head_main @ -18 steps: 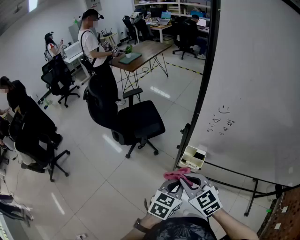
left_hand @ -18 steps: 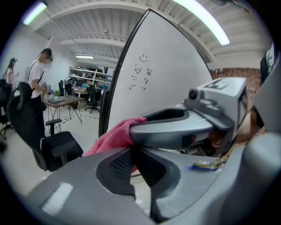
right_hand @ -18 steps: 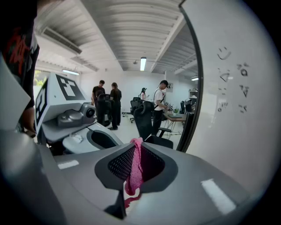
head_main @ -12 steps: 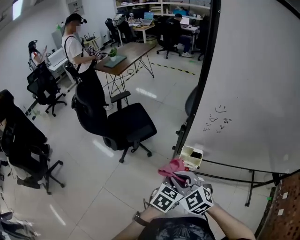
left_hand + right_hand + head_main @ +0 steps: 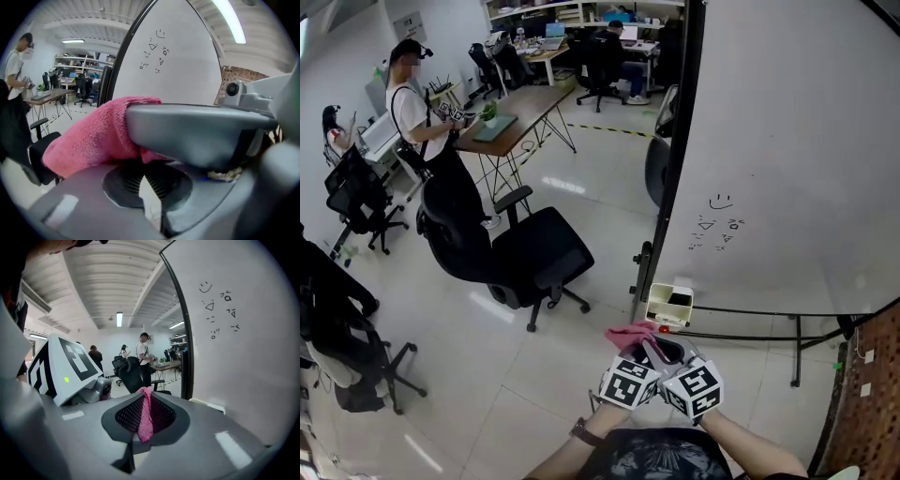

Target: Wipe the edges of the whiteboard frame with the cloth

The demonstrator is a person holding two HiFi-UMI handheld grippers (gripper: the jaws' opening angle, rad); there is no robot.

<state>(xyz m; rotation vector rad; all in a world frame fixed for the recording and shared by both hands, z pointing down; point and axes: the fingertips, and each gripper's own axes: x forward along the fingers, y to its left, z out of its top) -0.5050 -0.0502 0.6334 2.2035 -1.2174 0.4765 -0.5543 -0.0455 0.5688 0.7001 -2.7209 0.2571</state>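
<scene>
Pink cloth (image 5: 144, 420) is being pinched by the closed right gripper (image 5: 145, 427), ready for wiping the whiteboard frame (image 5: 672, 159); the left gripper (image 5: 149, 185), jaws together and empty, is apparently steadying it.

Pale glossy tiled floor (image 5: 534, 375) fills the frame's left; a black office chair (image 5: 534, 253) stands at centre left, a wooden desk (image 5: 516, 108) above it, brick wall (image 5: 877, 375) at lower right.
</scene>
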